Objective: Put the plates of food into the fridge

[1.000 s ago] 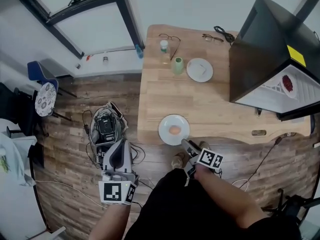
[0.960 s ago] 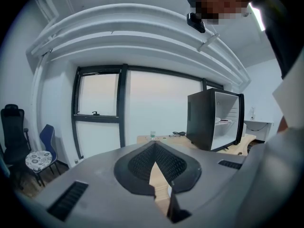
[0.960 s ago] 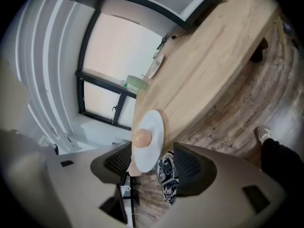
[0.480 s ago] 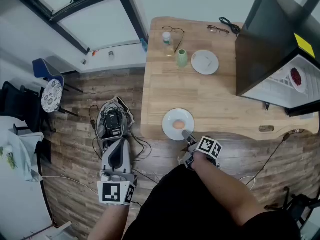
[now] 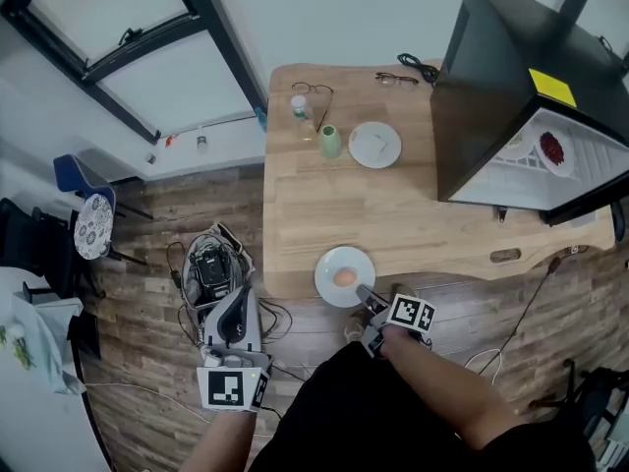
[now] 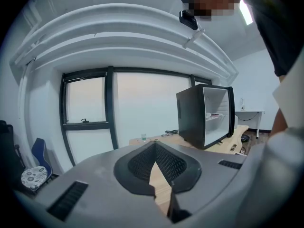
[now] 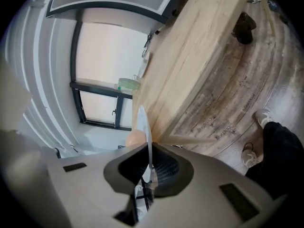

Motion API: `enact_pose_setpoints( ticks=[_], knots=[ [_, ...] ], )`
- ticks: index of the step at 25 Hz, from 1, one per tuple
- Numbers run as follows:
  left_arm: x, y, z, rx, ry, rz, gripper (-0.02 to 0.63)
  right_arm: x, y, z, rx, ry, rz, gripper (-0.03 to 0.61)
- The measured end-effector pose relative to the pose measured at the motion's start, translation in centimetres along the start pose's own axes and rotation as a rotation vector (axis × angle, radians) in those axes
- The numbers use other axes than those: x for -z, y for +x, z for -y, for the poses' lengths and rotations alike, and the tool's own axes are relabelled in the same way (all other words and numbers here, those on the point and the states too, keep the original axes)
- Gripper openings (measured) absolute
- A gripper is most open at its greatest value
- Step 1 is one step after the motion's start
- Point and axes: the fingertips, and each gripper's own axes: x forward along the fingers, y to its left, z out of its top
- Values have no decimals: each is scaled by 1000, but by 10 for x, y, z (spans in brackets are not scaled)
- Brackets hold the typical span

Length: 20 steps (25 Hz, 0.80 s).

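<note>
since a second ago the right gripper [image 5: 362,291] has come up to the near rim of the plate [image 5: 328,266], and its jaws, wide then, are closing with that thin white rim edge-on between them and the pads already on it. the plate, with a round peach-coloured piece of food [image 5: 344,277], sits on the counter [image 5: 314,205] well apart from the fridge [image 5: 491,96], on the side of its closed black wall and seemingly right at the counter's edge. a second plate [image 5: 374,145] lies nearer the fridge, just beside that same wall. the left gripper [image 5: 236,298] hangs furthest from the fridge, off the counter, jaws together on nothing. the likely trouble is the hold itself: one pinch on one edge leaves the plate's weight out beyond the jaws, so it may droop or twist on lifting and let the food roll off. the fridge stands open with a plate of red food [image 5: 550,148] already on a shelf, so a careless entry could knock it.
</note>
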Motion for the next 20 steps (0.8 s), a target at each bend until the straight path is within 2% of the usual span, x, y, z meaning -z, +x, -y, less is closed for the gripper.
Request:
enact_pose_setpoints(
  ticks=[5, 9, 20],
  knots=[
    [-8, 13, 14, 44, -5, 27, 3, -20, -28, -11, -41, 1, 52, 37],
    [-17, 26, 28, 81, -7, 49, 3, -43, -51, -23, -67, 45, 114, 37],
    [-49, 64, 72, 168, -12, 108, 3, -94, -101, -58, -118, -10, 191, 37]
  ],
)
